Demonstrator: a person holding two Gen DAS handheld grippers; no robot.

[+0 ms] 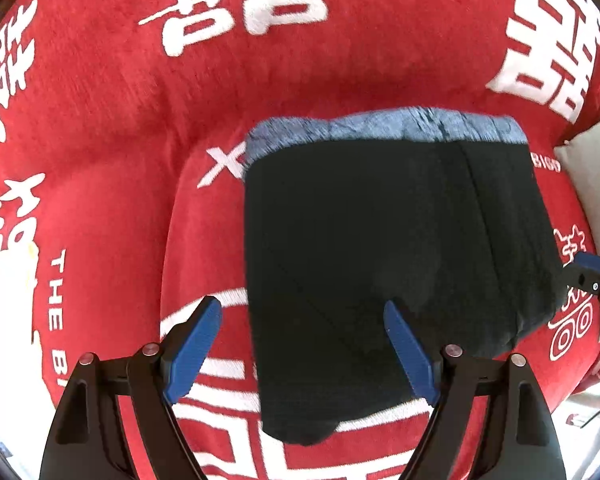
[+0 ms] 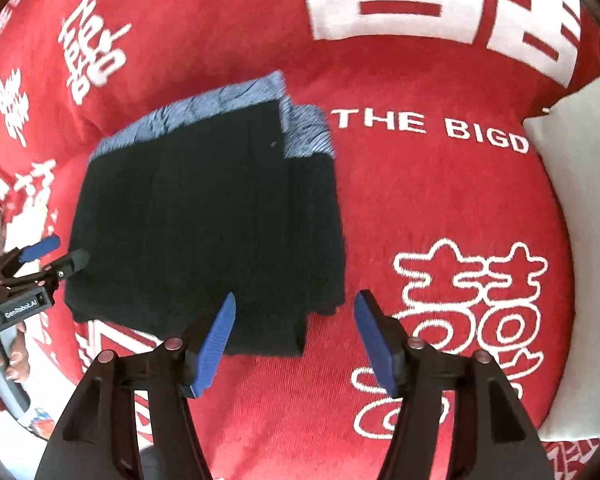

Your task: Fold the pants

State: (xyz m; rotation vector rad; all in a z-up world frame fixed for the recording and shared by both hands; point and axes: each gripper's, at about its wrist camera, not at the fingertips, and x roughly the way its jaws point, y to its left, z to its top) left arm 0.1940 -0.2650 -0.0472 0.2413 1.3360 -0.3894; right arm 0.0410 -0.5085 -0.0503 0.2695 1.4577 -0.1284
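Note:
The black pants point(image 1: 380, 248) lie folded into a compact stack on the red blanket, with a blue-grey waistband point(image 1: 384, 128) along the far edge. They also show in the right wrist view point(image 2: 204, 216), layers slightly offset at the right. My left gripper point(image 1: 302, 312) is open and empty, just above the stack's near left edge. My right gripper point(image 2: 296, 304) is open and empty, over the stack's near right corner. Each gripper shows in the other's view: the right one point(image 1: 592, 276), the left one point(image 2: 56, 256).
The red blanket point(image 1: 140, 100) with white characters and lettering covers the whole surface. A white pillow point(image 2: 580, 200) lies at the right. A white patch point(image 1: 4, 320) is at the left edge. A hand point(image 2: 4, 356) grips the left tool's handle.

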